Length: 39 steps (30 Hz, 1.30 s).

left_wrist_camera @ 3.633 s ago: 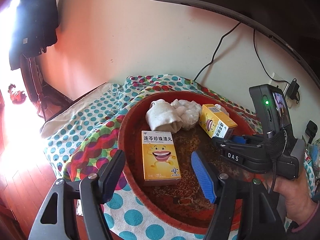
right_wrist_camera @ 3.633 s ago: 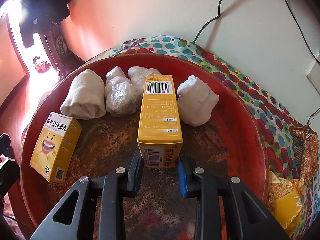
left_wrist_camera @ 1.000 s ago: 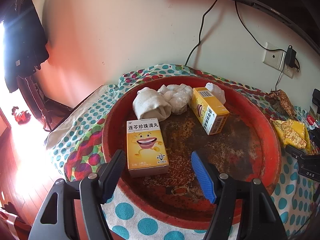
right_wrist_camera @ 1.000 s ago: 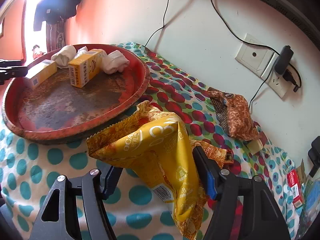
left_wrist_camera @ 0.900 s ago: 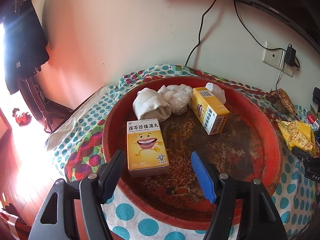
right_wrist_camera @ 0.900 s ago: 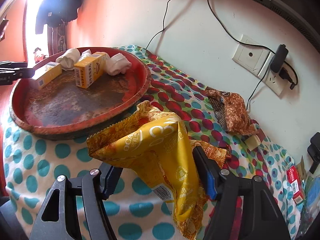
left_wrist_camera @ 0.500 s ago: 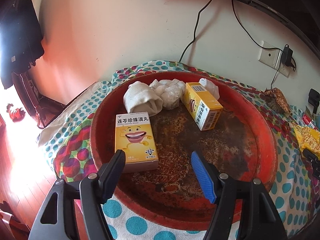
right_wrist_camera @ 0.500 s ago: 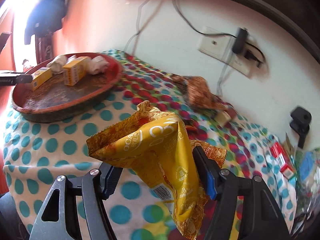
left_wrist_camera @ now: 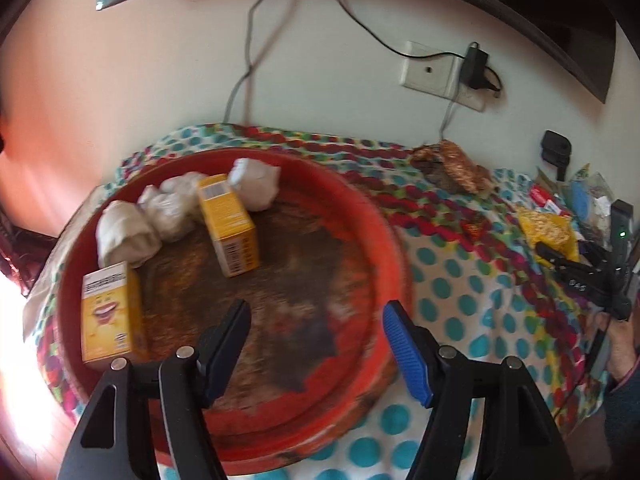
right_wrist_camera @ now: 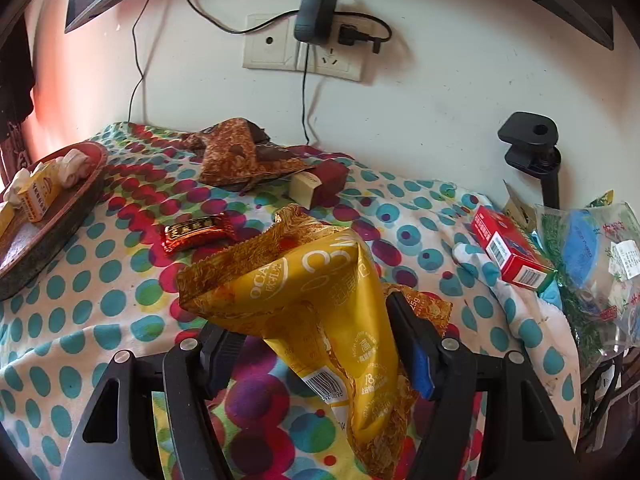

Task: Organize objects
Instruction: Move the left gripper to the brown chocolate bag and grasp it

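My right gripper (right_wrist_camera: 316,344) is shut on a crumpled yellow snack bag (right_wrist_camera: 320,292) and holds it above the dotted cloth (right_wrist_camera: 72,296); the bag (left_wrist_camera: 548,226) also shows far right in the left wrist view. My left gripper (left_wrist_camera: 316,340) is open and empty over the near rim of the round red tray (left_wrist_camera: 384,240). In the tray stand two yellow medicine boxes (left_wrist_camera: 230,224) (left_wrist_camera: 108,316) and white wrapped bundles (left_wrist_camera: 256,184). The tray (right_wrist_camera: 80,200) sits at the left edge of the right wrist view.
On the cloth lie a brown wrapper (right_wrist_camera: 236,156), a small red candy wrapper (right_wrist_camera: 192,232), a dark red box (right_wrist_camera: 320,182), a red carton (right_wrist_camera: 508,252) and clear bags (right_wrist_camera: 588,248). A wall socket with a charger (right_wrist_camera: 316,20) and a black clamp (right_wrist_camera: 532,148) are behind.
My right gripper has swung right with the yellow bag, away from the tray and toward the red carton. My left gripper's view has turned right; the tray's boxes now sit further left.
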Each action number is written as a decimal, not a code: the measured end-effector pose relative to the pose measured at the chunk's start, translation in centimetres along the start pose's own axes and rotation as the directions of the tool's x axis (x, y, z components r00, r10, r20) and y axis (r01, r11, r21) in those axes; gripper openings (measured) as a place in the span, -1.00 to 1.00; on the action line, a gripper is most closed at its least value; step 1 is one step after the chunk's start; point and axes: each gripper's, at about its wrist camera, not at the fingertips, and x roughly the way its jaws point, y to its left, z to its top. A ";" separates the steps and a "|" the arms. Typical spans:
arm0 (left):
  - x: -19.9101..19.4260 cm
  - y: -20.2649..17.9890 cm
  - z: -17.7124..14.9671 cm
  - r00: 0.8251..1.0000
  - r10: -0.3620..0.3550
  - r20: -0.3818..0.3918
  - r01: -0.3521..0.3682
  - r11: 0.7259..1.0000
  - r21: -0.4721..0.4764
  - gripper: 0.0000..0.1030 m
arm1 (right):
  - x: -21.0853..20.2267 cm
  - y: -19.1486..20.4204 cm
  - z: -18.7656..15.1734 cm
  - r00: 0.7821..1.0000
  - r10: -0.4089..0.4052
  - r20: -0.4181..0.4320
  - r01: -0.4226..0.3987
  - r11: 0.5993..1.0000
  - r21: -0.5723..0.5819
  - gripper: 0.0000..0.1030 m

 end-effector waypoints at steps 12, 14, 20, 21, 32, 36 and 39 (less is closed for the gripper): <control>9.9 -13.4 8.4 0.963 -0.161 -0.218 0.171 0.985 0.027 0.37 | 1.4 -0.5 0.0 0.996 0.060 -0.069 -0.057 0.998 0.038 0.28; 11.6 -14.0 9.9 0.962 -0.148 -0.231 0.147 0.989 -0.021 0.37 | 1.5 -0.4 0.0 0.995 0.058 -0.078 -0.056 0.998 0.034 0.28; 15.7 -14.5 13.5 0.952 -0.160 -0.262 0.104 0.971 -0.217 0.37 | 1.4 -0.9 -0.3 0.993 0.090 -0.077 -0.086 0.995 0.052 0.29; 16.3 -14.4 13.9 0.951 -0.163 -0.265 0.095 0.963 -0.252 0.37 | 1.5 -0.9 -0.3 0.992 0.097 -0.077 -0.093 0.994 0.058 0.29; 20.4 -14.0 16.6 0.944 -0.202 -0.260 0.054 0.874 -0.483 0.37 | 1.6 -0.7 -0.2 0.988 0.137 -0.075 -0.133 0.989 0.065 0.31; 21.8 -13.3 16.4 0.940 -0.219 -0.261 0.042 0.835 -0.549 0.37 | 1.7 -0.5 -0.2 0.988 0.135 -0.077 -0.130 0.990 0.062 0.31; 22.5 -13.3 16.2 0.940 -0.222 -0.258 0.040 0.825 -0.563 0.37 | 1.8 -0.4 -0.2 0.988 0.131 -0.079 -0.127 0.990 0.059 0.31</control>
